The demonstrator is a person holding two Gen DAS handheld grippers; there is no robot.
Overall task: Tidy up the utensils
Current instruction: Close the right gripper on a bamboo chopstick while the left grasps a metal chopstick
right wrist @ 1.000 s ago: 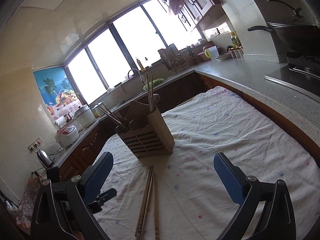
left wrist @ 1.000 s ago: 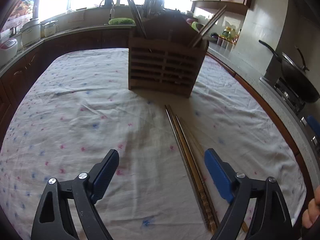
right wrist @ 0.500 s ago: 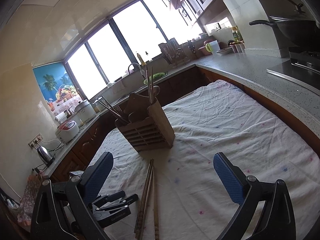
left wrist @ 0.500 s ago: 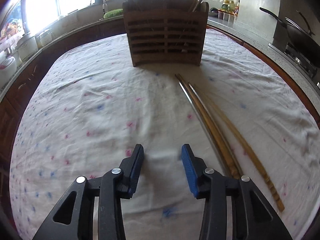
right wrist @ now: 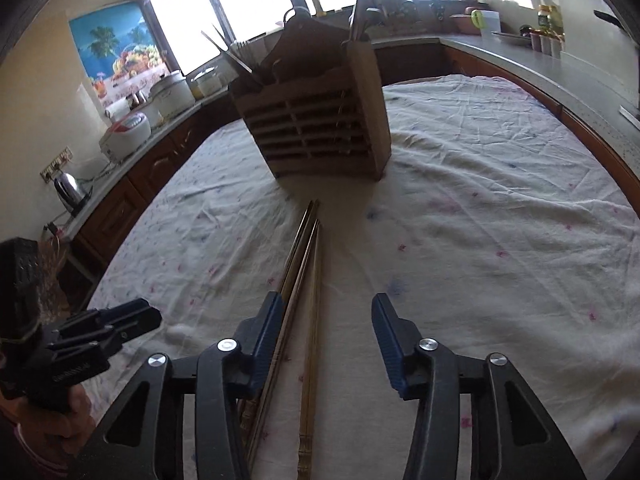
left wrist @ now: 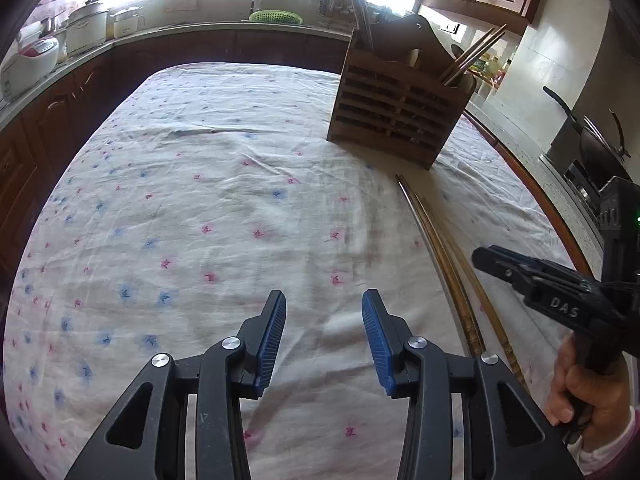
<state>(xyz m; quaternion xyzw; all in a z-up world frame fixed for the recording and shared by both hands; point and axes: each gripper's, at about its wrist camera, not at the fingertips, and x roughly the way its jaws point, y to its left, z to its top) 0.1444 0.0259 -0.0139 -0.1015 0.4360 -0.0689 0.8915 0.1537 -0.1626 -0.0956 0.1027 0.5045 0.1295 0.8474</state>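
Right claw (right wrist: 324, 336), just narrowed, straddles the chopsticks (right wrist: 310, 320) on the table (right wrist: 480, 208), seemingly not gripping; left claw (left wrist: 324, 336) half-closed, empty.

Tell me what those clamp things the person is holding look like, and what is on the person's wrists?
Each gripper is black plastic with two triangular, cut-out arms, silver rivets at the joints and ribbed blue pads on the fingers. The left gripper and right gripper match. Seen from the side, the right one carries raised letters "DAS". The right hand shows a pale pink cuff; the left hand shows a pinkish sleeve edge. No cables show.
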